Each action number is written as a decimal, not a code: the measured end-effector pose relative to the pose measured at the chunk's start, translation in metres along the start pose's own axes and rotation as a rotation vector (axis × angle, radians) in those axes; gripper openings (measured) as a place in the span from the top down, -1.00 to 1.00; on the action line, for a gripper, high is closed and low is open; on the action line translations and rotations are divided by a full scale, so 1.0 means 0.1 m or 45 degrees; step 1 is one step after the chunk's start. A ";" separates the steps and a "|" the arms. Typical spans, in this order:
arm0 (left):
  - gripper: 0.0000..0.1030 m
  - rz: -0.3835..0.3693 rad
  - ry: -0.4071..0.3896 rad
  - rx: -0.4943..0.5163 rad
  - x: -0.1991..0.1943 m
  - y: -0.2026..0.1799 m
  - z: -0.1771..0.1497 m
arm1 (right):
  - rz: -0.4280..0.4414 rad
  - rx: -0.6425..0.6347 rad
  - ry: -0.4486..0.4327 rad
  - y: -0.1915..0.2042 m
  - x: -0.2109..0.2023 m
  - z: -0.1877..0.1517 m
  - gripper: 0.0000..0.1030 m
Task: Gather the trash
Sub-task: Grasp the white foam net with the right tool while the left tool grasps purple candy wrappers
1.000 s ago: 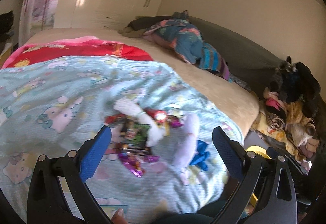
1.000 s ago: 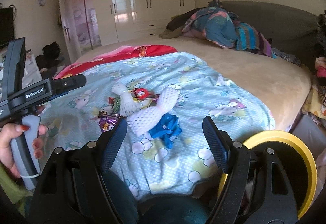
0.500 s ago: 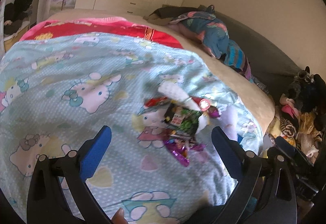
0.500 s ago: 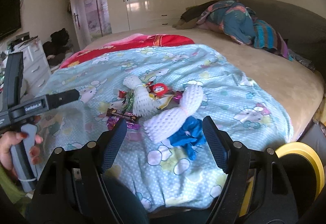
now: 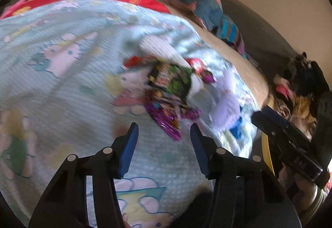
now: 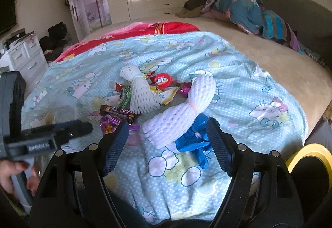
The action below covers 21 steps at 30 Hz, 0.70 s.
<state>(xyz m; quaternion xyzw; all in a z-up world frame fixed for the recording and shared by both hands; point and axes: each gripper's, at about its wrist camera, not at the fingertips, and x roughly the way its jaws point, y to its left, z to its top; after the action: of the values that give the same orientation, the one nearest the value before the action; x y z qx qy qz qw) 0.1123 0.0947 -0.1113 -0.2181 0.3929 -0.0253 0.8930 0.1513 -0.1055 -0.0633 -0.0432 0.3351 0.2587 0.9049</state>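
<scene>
Trash pile (image 6: 149,95) sitting mid-bed on the light blue cartoon-print quilt (image 6: 238,87). Two white foam fruit nets: one (image 6: 141,91) at the far left of the pile, the longer one (image 6: 180,116) lying diagonally on the right. Red round lid (image 6: 162,80) between them at the far side, touching a yellow-white wrapper (image 6: 168,95). Brown chocolate-bar wrapper (image 6: 116,112) on the near left, shiny purple candy wrapper (image 6: 109,123) just beside it. Crumpled blue plastic (image 6: 195,138) touching the long net's near end.

Left gripper (image 5: 164,134) hovering just short of the purple wrapper, jaws just been closing, now about half apart, nothing between the blue pads (image 5: 129,145), not touching anything. Pretty blurry view there, so can't tell much detail in the pile. Right gripper (image 6: 168,134) released and wide, long net and blue plastic framed between its fingers but no pad pressing on either.

Yellow-rimmed bin (image 6: 311,157) down at the near right off the bed edge. Red blanket (image 6: 157,27) at the far side of the quilt, heap of dark patterned bedding (image 6: 244,10) far right.
</scene>
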 end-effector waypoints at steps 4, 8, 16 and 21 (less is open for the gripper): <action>0.05 -0.003 0.053 0.015 0.14 -0.04 0.00 | 0.016 0.012 0.026 0.02 0.10 -0.01 -0.33; 0.07 0.001 0.100 0.009 0.28 -0.03 0.01 | 0.028 0.012 0.047 0.06 0.20 -0.01 -0.33; 0.51 0.023 0.119 -0.013 0.43 0.05 0.07 | -0.033 0.032 0.084 0.10 0.38 0.00 -0.19; 0.67 -0.021 0.112 -0.079 0.43 0.18 0.07 | -0.010 0.051 0.108 0.05 0.41 -0.03 0.64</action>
<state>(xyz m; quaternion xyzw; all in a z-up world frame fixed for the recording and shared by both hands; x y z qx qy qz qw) 0.1446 0.1044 -0.1448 -0.2477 0.4305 -0.0301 0.8674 0.1729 -0.0841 -0.0909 -0.0372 0.3780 0.2463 0.8917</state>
